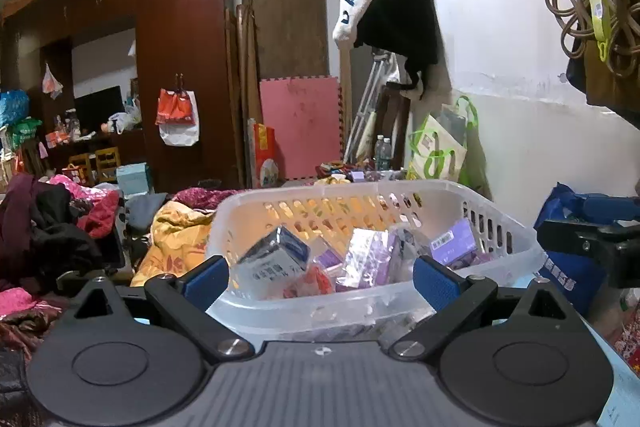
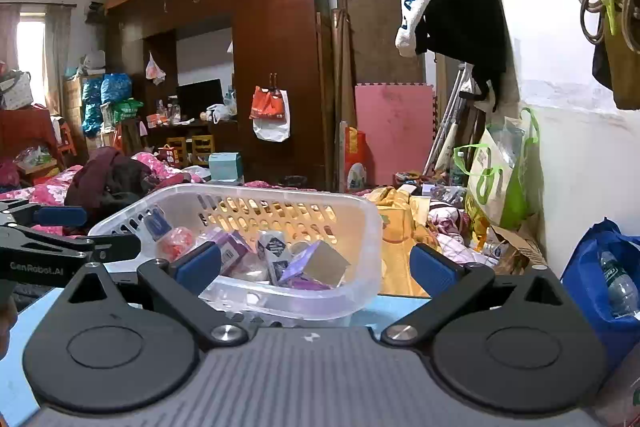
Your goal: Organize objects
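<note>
Facing one basket (image 1: pixel 360 311) of boxes, two gripper units gape.

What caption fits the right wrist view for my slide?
Open right gripper faces a translucent basket of small boxes in a cluttered bedroom.

Clear basket (image 1: pixel 508 227), small pkgs (image 1: pixel 276 259) inside.

basket (image 1: pixel 500 227): translucent white | boxes (image 1: pixel 454 241): purple | mat (image 1: pixel 300 123): pink | wardrobe (image 2: pixel 276 39): reddish-brown
</note>
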